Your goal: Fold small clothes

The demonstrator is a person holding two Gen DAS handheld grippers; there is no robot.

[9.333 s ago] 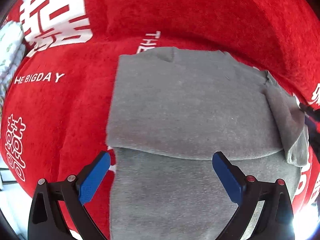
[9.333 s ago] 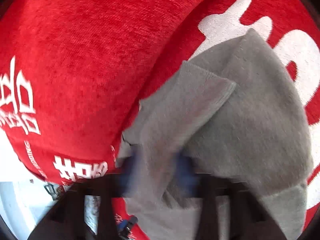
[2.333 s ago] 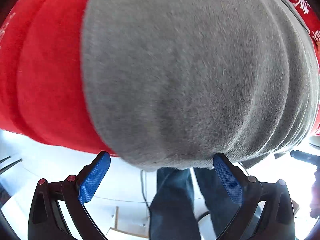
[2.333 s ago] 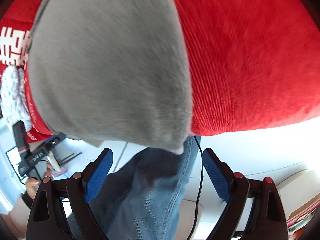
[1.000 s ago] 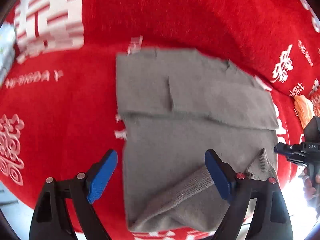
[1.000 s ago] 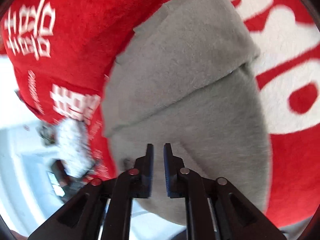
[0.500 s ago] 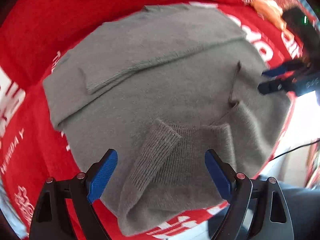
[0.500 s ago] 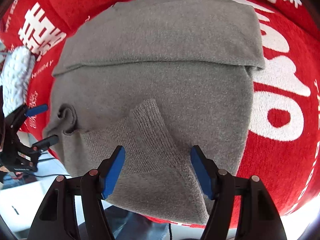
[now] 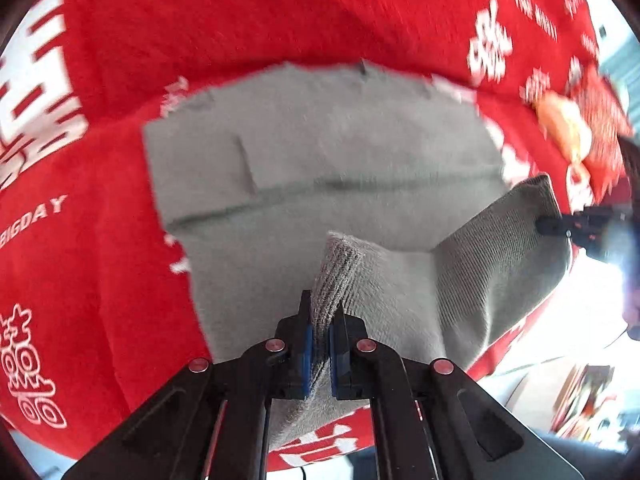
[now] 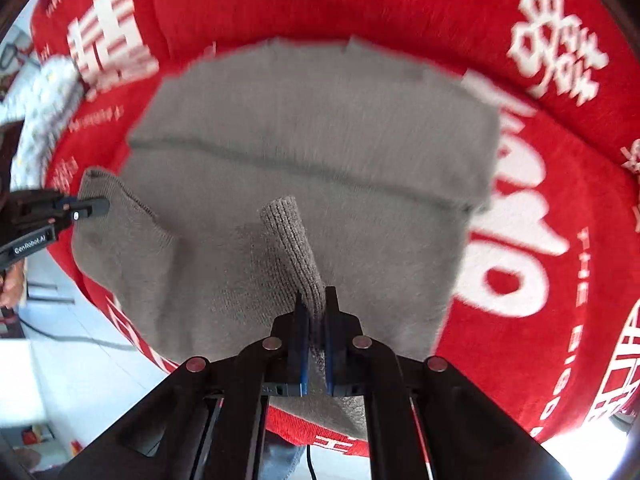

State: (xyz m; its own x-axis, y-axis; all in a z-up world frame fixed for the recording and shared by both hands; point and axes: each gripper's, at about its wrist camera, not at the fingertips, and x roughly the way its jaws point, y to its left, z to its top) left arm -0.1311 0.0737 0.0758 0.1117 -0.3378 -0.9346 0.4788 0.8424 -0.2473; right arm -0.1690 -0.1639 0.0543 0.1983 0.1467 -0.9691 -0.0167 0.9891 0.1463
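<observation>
A grey knit sweater [image 9: 320,160] lies folded on the red cloth, its ribbed near hem pulled up off the surface. My left gripper [image 9: 319,332] points steeply down, its jaws closing tight on a raised fold of that hem, blue pads pressing the knit. My right gripper [image 10: 316,320] is closing the same way on another ribbed fold of the sweater [image 10: 312,128]. Each gripper shows in the other's view, pinching a lifted hem corner: the right gripper [image 9: 554,224] at the right edge, the left gripper [image 10: 94,209] at the left edge.
The red cloth [image 9: 100,240] with white characters covers the table and drops off at the near edge. An orange object [image 9: 564,132] lies at the far right. A white patterned cloth [image 10: 40,92] sits at the far left. Pale floor shows below the edge.
Half a second ago both grippers stood open over the flat ribbed hem. Now both are shut on it, and the hem stands up in ridges at two points.
</observation>
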